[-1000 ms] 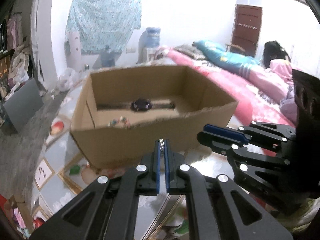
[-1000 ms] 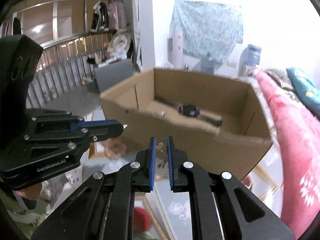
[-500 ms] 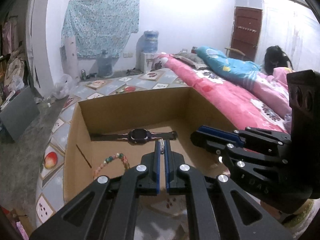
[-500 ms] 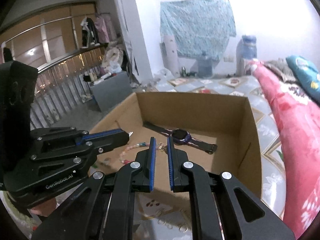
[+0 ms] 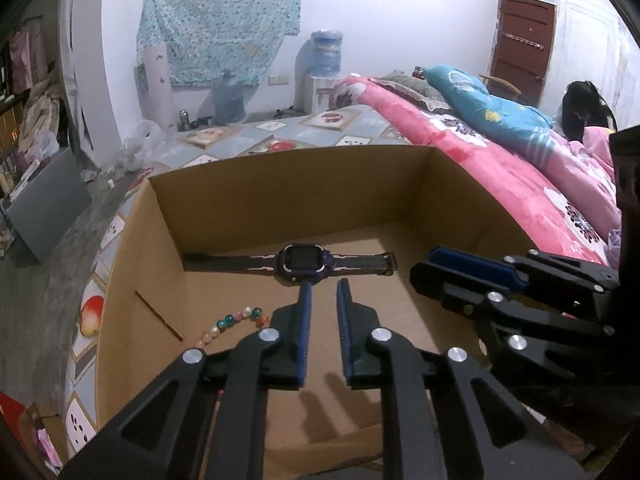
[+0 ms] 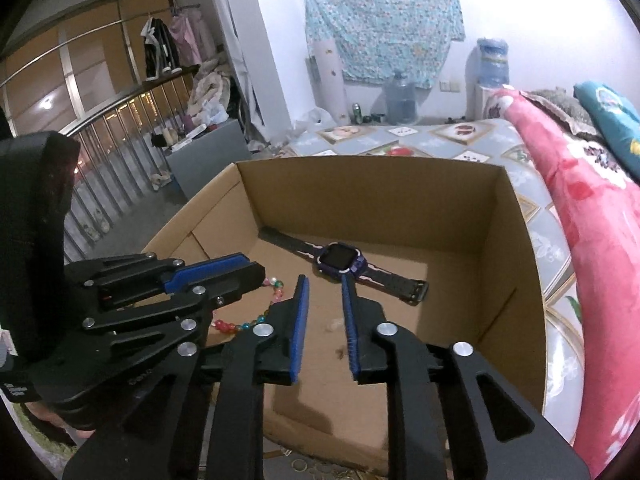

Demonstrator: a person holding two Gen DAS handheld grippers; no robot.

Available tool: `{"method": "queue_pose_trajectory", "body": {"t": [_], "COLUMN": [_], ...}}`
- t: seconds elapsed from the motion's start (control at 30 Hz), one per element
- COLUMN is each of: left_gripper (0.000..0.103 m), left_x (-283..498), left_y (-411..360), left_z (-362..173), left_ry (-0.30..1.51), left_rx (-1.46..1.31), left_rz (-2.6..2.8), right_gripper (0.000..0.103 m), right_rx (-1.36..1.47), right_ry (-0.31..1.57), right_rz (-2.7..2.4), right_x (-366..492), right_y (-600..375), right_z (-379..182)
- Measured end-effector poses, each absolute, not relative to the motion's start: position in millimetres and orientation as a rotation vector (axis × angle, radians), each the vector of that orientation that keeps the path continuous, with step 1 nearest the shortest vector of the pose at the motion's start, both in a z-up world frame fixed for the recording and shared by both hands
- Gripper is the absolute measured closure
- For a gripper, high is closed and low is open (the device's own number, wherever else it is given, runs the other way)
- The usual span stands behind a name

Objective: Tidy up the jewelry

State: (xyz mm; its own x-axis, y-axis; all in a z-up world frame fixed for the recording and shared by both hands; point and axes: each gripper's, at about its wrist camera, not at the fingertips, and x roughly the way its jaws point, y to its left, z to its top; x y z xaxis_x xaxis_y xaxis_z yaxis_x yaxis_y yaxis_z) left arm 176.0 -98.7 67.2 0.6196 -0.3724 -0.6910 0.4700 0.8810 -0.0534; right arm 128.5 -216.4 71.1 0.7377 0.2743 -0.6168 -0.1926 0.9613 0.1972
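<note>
- Hovering over the cardboard box (image 5: 280,196), left gripper (image 5: 323,292) and right gripper (image 6: 325,286) both parting their jaws, nothing between
- Watch (image 5: 298,262) and bead bracelet (image 5: 236,322) lie inside the box

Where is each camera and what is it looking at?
Left wrist: rides the left gripper, looks down into the cardboard box; the right gripper shows beside it.
Right wrist: rides the right gripper, looks into the box; the left gripper shows.
Both see the watch and bead bracelet.

Bead bracelet (image 6: 256,312) partly hidden, perhaps half, behind the left tool (image 6: 256,270).
</note>
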Motion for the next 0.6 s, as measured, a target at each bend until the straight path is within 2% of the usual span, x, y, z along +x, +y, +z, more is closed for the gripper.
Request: {"method": "queue_pose_trajectory", "body": {"t": [0.37, 0.6], "left_gripper": [0.083, 0.081], "left_x": [152, 121], "left_y": [-91, -73], "left_z": [86, 100], "left_ry": [0.706, 0.675], "left_rx": [0.130, 0.105], "left_rz": [-0.492, -0.500], "right_gripper": [0.074, 0.071], "right_rx": [0.152, 0.170], "right_ry": [0.627, 0.559], "right_rz": [0.286, 0.318], "right_x": [112, 82], "right_y": [-224, -232], "right_z": [92, 105]}}
